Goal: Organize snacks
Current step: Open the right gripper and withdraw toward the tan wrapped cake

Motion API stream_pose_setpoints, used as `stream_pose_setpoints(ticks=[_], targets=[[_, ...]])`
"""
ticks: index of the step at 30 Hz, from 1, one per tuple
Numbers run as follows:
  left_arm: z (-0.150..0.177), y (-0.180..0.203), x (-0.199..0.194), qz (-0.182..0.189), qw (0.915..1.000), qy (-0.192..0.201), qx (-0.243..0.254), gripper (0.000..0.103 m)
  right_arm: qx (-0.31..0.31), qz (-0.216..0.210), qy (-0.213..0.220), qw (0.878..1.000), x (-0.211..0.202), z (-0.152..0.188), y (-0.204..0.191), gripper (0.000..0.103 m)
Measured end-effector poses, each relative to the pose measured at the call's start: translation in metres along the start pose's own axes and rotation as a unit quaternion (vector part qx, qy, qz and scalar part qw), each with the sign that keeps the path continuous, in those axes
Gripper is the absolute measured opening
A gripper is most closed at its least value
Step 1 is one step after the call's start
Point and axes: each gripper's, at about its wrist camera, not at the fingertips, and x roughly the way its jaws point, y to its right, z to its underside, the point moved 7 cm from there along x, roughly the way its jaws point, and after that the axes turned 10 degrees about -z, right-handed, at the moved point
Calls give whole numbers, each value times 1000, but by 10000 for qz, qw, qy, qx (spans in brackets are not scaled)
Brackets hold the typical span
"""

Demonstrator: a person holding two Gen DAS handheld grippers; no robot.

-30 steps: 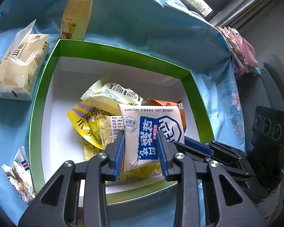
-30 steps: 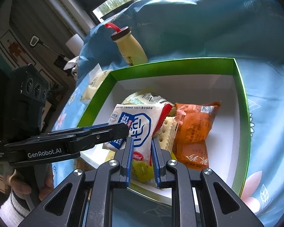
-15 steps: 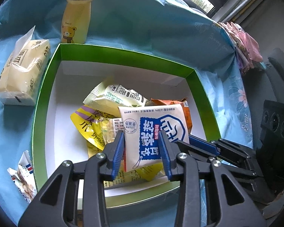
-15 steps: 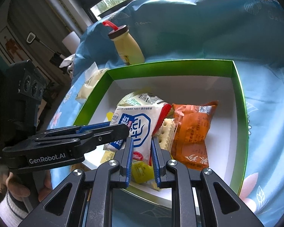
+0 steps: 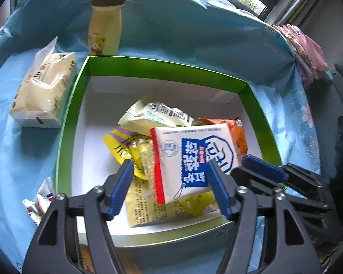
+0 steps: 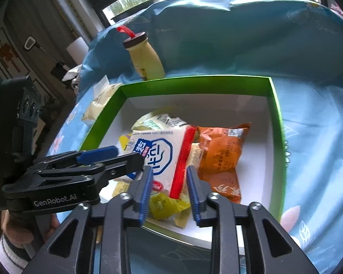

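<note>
Your left gripper [image 5: 171, 189] stands wide open, its two blue pads apart on either side of the white-and-blue snack packet [image 5: 194, 162] — neither pad presses it. Your right gripper [image 6: 169, 189] is open too, but less wide; the red edge of the same packet [image 6: 162, 157] sits between its pads, and I cannot tell whether one pad touches the wrapper. In the right wrist view the left gripper [image 6: 128, 157] reaches in from 9 o'clock, its tips near the packet's left side.

You see the packet lying on top of the snack pile inside the green box [image 5: 68, 123]. Under it lie a yellow packet [image 5: 123, 146] toward 9 o'clock, a pale green packet [image 5: 157, 114] toward 12 o'clock and an orange packet [image 6: 219, 153] toward 3 o'clock.

Outside the box, on the blue cloth [image 5: 25, 159], a tissue pack [image 5: 43, 93] rests at 10 o'clock, a yellow bear bottle [image 5: 105, 27] stands upright at 11 o'clock just behind the rim, and one more small packet [image 5: 38, 203] lies at 8 o'clock beside the box wall.
</note>
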Motion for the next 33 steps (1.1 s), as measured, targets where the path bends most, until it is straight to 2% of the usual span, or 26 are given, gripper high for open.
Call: stream_pose_setpoints(ticks=[4, 9, 13, 19, 21, 24, 25, 27, 33], targets=[[4, -3, -12, -79, 9999, 137, 24, 75, -78, 174, 96, 9998, -11, 2, -3, 36], [7, -4, -34, -254, 9988, 412, 118, 77, -122, 263, 272, 9992, -30, 7, -8, 44], [14, -1, -53, -355, 9971, 639, 211, 88, -107, 316, 441, 9985, -49, 13, -13, 56], [28, -2, -75, -435, 9955, 811, 229, 88, -159, 313, 532, 9980, -70, 29, -26, 57], [34, -6, -83, -488, 9947, 883, 188, 88, -163, 299, 550, 9979, -75, 33, -30, 61], [46, -8, -94, -508, 9942, 936, 140, 88, -173, 246, 582, 9979, -82, 42, -38, 67], [50, -10, -95, -498, 9944, 923, 121, 91, -178, 235, 576, 9979, -82, 44, -40, 68], [59, -13, -97, -479, 9948, 892, 64, 103, -171, 246, 529, 9981, -83, 51, -44, 71], [80, -26, -100, -507, 9954, 807, -80, 102, -125, 180, 368, 9991, -77, 68, -54, 74]])
